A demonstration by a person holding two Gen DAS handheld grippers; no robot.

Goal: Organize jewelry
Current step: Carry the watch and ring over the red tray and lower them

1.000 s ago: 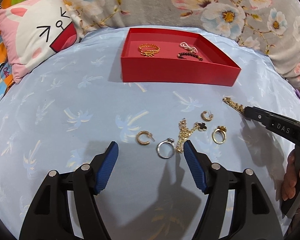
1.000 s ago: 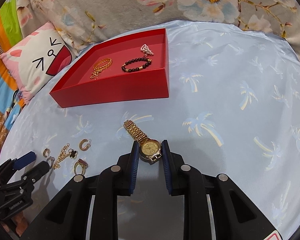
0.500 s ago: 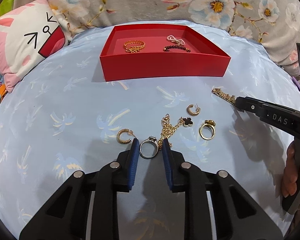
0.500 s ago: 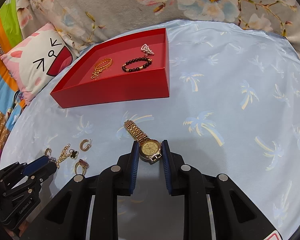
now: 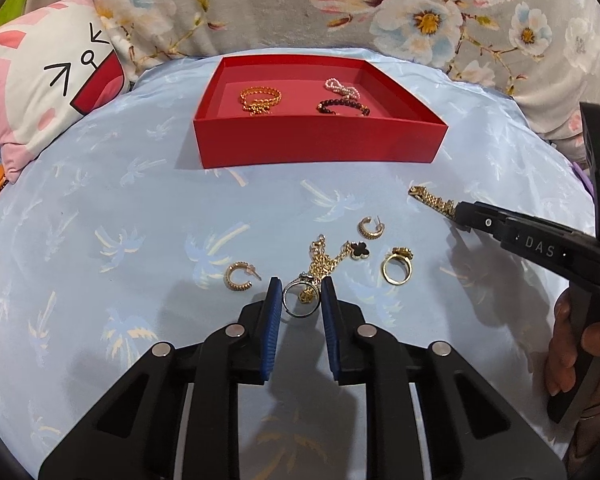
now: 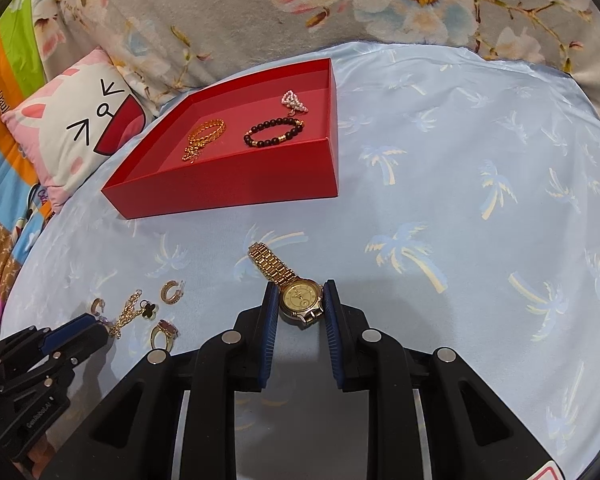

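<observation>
My left gripper (image 5: 300, 300) is shut on a silver ring (image 5: 299, 300) on the blue cloth. Beside it lie a gold clover necklace (image 5: 328, 258), two gold hoop earrings (image 5: 238, 276) (image 5: 370, 227) and a gold ring (image 5: 397, 267). My right gripper (image 6: 300, 300) is shut on a gold watch (image 6: 300, 298), its band (image 6: 270, 264) stretching forward; it also shows in the left wrist view (image 5: 458, 210). The red tray (image 5: 320, 148) behind holds a gold chain bracelet (image 5: 260, 100), a dark bead bracelet (image 5: 342, 106) and a pearl piece (image 5: 340, 87).
A pink cat-face cushion (image 5: 48, 92) lies at the left and a floral blanket (image 5: 380, 8) runs behind the tray. The blue palm-print cloth (image 6: 480, 200) spreads right of the tray. My left gripper shows at the right wrist view's lower left (image 6: 72, 332).
My left gripper has moved forward and closed from wide open onto the silver ring. My right gripper has stayed shut on the watch, nearly still.
</observation>
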